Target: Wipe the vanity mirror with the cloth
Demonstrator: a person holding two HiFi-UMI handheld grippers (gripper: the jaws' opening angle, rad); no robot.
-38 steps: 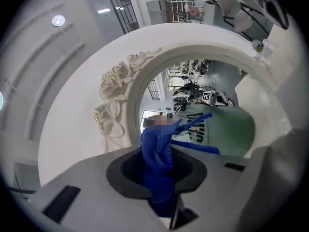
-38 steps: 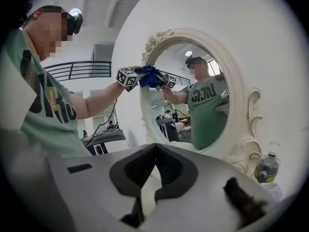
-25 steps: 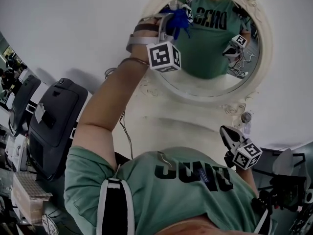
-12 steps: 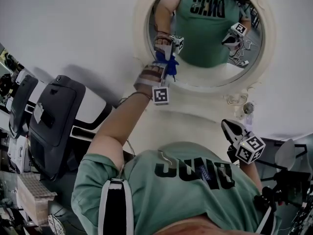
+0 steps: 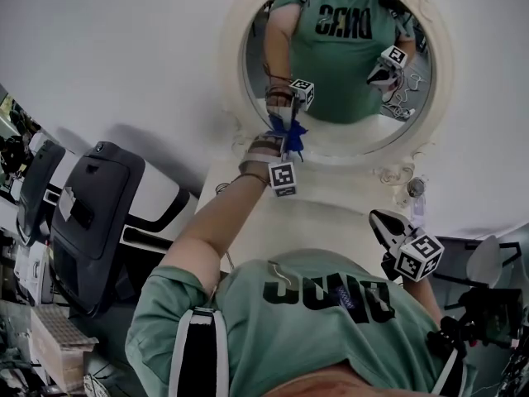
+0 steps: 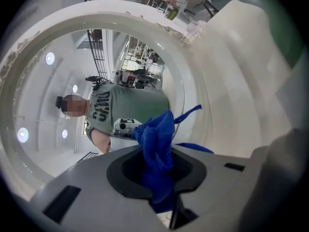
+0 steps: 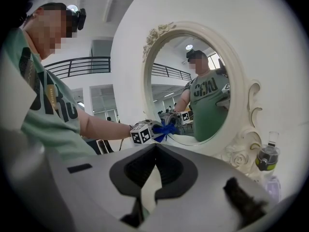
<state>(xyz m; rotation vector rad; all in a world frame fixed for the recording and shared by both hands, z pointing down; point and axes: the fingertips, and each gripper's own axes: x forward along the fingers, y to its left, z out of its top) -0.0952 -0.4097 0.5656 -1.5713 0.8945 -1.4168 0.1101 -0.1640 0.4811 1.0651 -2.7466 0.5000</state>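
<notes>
Nearest, low by the person's green shirt point(image 5: 331, 304), the right tongs point(image 5: 378, 218) hang clear of the vanity mirror; the right gripper view shows these tongs point(image 7: 155, 146) closed tip to tip with nothing gripped. Beyond them the pale worktop point(image 5: 331, 217) runs up to the foot of the mirror, and a small bottle point(image 5: 416, 190) stands near the frame's lower right corner, also seen in the right gripper view point(image 7: 267, 157). The person's left arm reaches across the worktop's left side, holding the left tongs point(image 5: 285, 145) up at the mirror's lower left edge. These tongs point(image 6: 157, 166) are clamped on a bunched blue cloth point(image 6: 157, 149), which sticks out past the tips with a loose corner trailing to the right. In the head view the cloth point(image 5: 289, 131) meets its own reflection, so it lies against the glass just inside the rim. Farthest, the oval vanity mirror point(image 5: 355, 135) in its ornate cream frame point(image 5: 231, 64) reflects the person's torso and both tongs.
</notes>
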